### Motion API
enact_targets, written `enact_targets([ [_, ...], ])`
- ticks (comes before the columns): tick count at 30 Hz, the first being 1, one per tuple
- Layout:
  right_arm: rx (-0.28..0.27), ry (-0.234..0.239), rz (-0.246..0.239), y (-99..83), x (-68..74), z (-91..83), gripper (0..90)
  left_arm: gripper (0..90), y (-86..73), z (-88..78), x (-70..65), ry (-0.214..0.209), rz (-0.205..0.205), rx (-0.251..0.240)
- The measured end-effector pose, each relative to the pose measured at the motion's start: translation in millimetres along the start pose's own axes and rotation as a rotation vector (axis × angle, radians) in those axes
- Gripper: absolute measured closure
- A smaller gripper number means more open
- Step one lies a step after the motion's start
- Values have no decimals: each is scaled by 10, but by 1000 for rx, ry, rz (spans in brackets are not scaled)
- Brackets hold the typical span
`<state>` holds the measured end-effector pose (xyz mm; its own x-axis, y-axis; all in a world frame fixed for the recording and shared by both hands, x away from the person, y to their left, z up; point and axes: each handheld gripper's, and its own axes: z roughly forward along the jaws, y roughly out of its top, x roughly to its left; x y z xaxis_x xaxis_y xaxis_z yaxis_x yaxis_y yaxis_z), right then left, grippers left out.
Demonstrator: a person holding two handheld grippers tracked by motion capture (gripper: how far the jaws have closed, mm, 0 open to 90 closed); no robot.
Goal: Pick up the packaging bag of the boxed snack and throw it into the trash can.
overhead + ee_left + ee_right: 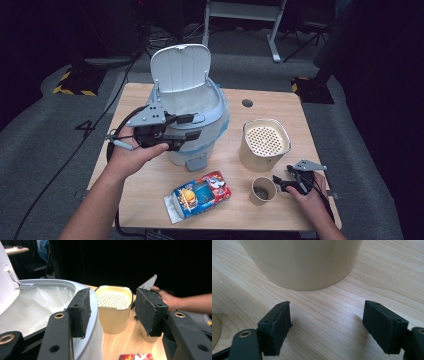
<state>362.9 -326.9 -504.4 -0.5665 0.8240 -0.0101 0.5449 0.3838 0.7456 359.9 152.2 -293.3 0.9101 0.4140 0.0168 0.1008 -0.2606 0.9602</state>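
A grey pedal bin (200, 107) stands at the table's back left, its lid (180, 67) swung up and a white bag (37, 307) lining it. My left gripper (192, 127) hovers at the bin's front rim (85, 290); its jaws stand open with nothing between them (112, 307). A cream container (265, 145) with a perforated insert stands to the right (113, 312). Beside a small paper cup (262, 191), my right gripper (280, 182) rests low near the table's front right. It is open and empty (327, 322), facing the container's wall (299, 262).
A colourful carton (200, 195) lies on its side at the front middle of the wooden table (150, 180), and its edge shows in the left gripper view (136, 356). A round hole (247, 103) sits in the tabletop behind the container. Dark floor and cables surround the table.
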Motion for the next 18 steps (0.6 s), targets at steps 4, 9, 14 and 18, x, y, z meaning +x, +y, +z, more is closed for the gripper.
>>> enact_targets([
  [4, 0, 0, 0, 0, 0, 0, 228, 453, -162, -95, -50, -23, -28, -9],
  [9, 1, 0, 0, 0, -1, 0, 228, 441, -359, -126, -93, 15, -40, 19],
  [14, 1, 0, 0, 0, 0, 0, 228, 438, -608, -106, -165, 11, -84, 16],
  [18, 1, 0, 0, 0, -1, 0, 228, 446, -853, 1, -194, 54, -73, 23],
])
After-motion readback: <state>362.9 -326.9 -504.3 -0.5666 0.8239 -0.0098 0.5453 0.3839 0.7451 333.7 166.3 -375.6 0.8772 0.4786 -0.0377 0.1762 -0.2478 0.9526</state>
